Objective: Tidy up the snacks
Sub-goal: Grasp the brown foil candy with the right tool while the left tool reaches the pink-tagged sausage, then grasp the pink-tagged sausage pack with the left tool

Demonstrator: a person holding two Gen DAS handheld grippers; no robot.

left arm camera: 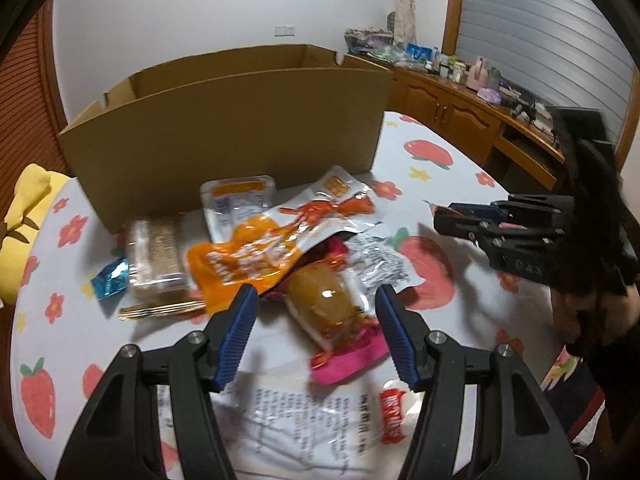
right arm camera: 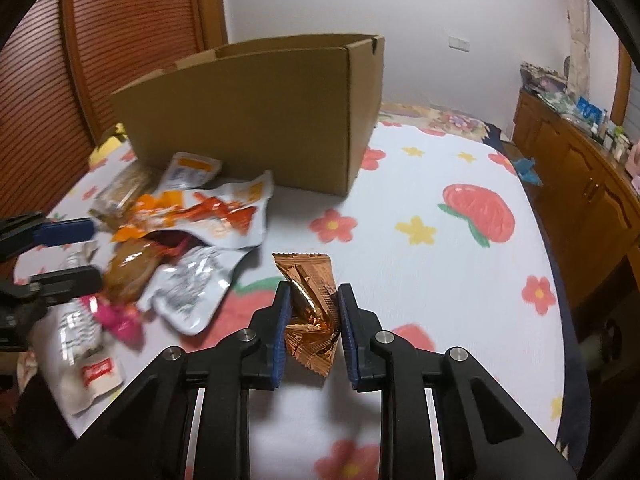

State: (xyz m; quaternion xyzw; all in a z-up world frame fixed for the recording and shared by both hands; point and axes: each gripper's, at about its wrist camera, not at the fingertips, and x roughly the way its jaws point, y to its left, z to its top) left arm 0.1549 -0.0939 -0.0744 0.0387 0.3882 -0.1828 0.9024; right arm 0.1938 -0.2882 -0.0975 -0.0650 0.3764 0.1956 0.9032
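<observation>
Copper wrapper (right arm camera: 310, 308) clenched in my right jaws (right arm camera: 312, 320), bottom centre.
Left jaws (left arm camera: 316, 336) released over the snack pile (left arm camera: 280, 248); lift clear, carry upward to the box (right arm camera: 256, 120), drop inside.

- Cardboard box (right arm camera: 256, 120): tall wall across upper centre of right wrist view, blocks straight passage to the back; open top is the way in.
- Snack pile (right arm camera: 180, 248) clutters left half, running up to the box's front wall.
- Bedsheet (right arm camera: 440, 280) right of centre lies bare: free lane past the box's right corner.
- Wooden cabinet (right arm camera: 580, 168) bounds the far right edge.
- Left gripper (right arm camera: 60, 252) intrudes at left edge, over the pile.
</observation>
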